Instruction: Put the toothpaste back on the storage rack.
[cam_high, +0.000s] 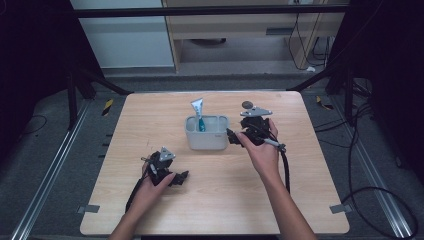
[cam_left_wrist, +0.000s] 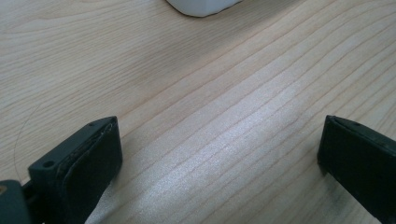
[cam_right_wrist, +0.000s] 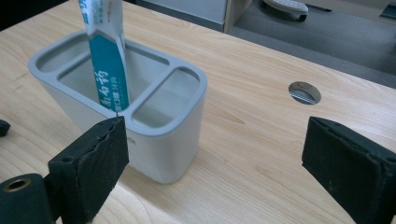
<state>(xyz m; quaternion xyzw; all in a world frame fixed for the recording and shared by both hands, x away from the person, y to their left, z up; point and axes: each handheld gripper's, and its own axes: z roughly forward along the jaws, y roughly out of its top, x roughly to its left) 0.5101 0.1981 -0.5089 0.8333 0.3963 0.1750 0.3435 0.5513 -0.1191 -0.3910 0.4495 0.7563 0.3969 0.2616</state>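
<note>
The toothpaste tube (cam_right_wrist: 108, 70) stands tilted in the middle compartment of the grey holder (cam_high: 206, 139) at the surface's centre. The right claw (cam_high: 235, 138), at the holder's three o'clock, is spread and empty, probably after release. The left claw (cam_high: 177, 178), at seven o'clock, rests spread.

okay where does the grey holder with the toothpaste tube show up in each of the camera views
High view: the grey holder stands at the table's middle, the toothpaste tube upright in it.
Left gripper view: one pale corner of the holder at the top edge, beyond the open fingers.
Right gripper view: the holder sits left of centre, the tube in its middle compartment.
Shared landmark: the light wooden table.
</note>
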